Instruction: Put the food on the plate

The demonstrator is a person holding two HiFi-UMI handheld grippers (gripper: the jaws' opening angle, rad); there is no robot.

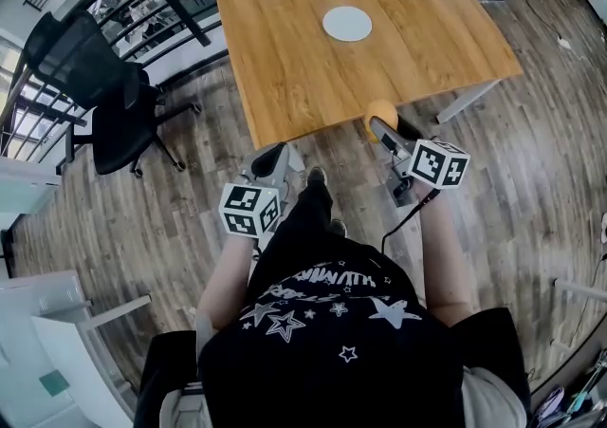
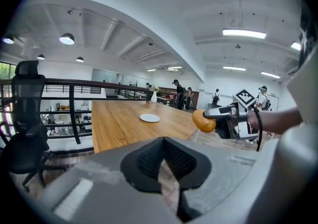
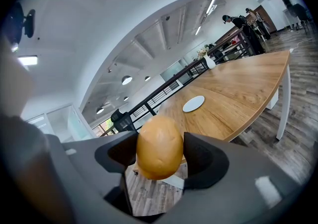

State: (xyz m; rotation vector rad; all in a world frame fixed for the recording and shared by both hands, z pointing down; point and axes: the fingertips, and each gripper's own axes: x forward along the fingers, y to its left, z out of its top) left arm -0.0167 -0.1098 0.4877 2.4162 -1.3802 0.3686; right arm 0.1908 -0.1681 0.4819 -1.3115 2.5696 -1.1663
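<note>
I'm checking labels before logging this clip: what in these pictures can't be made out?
Food: right tool's jaws cover its sides in the right gripper view; bread or potato, unclear.
Plate: too small everywhere to show its rim.
Table: far edge cut off at head view's top.
People behind the table: too small, left gripper view.

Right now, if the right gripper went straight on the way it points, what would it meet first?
Probably the wooden table: the right gripper, shut on the food, points across its near edge toward the plate. Height is unclear, so it may pass above.
</note>
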